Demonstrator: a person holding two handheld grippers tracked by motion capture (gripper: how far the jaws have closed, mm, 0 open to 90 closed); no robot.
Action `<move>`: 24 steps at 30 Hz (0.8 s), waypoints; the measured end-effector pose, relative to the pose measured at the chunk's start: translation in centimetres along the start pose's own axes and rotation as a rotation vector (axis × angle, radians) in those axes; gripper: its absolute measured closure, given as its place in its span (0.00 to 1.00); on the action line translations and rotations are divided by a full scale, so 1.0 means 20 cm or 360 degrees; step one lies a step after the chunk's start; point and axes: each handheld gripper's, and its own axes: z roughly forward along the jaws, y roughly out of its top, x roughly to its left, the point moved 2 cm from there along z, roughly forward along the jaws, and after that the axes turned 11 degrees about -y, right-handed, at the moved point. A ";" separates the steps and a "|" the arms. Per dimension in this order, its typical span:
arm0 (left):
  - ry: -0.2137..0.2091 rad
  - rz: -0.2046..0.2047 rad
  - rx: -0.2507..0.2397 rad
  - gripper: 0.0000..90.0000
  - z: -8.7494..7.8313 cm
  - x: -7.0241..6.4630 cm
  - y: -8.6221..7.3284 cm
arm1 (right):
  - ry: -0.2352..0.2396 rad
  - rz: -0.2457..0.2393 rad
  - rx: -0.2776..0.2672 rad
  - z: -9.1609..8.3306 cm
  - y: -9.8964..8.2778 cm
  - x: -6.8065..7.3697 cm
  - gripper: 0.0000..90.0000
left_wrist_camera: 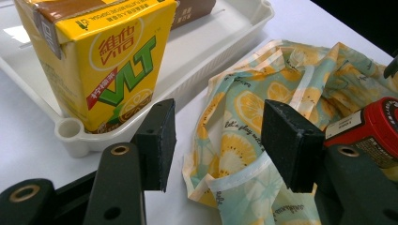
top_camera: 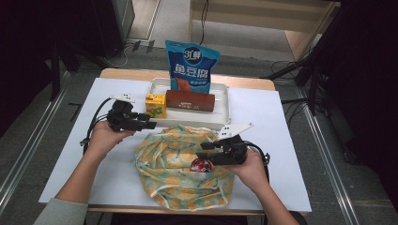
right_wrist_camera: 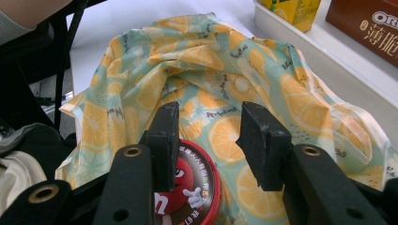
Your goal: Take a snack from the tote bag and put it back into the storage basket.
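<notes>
Left tool: jaws apart, nothing between, beside the tray corner by the carton
Right tool: over the bag, jaws half apart, seemingly clasping the red tin
Tin: in the bag mouth, on the counter

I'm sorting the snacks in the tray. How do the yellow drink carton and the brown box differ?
The yellow drink carton stands upright at the tray's left end; the brown box lies lengthwise along the middle. The carton is small and squat; the box is long and wider. Both are cardboard packs in the white tray.
</notes>
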 end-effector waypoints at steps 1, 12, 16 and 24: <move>-0.0001 -0.0003 -0.0004 0.51 0.00 0.00 0.00 | 0.0002 -0.0001 0.0002 0.00 0.00 0.00 0.66; 0.0001 -0.0007 -0.0012 0.50 0.00 0.01 0.00 | 0.0005 -0.0014 0.0023 0.02 -0.03 0.02 0.64; 0.0005 -0.0002 -0.0016 0.50 0.00 0.01 0.00 | 0.0007 -0.0011 0.0035 0.02 -0.05 0.03 0.62; 0.0004 -0.0007 -0.0016 0.50 0.00 0.02 0.00 | 0.0022 -0.0026 0.0055 0.03 -0.07 0.05 0.57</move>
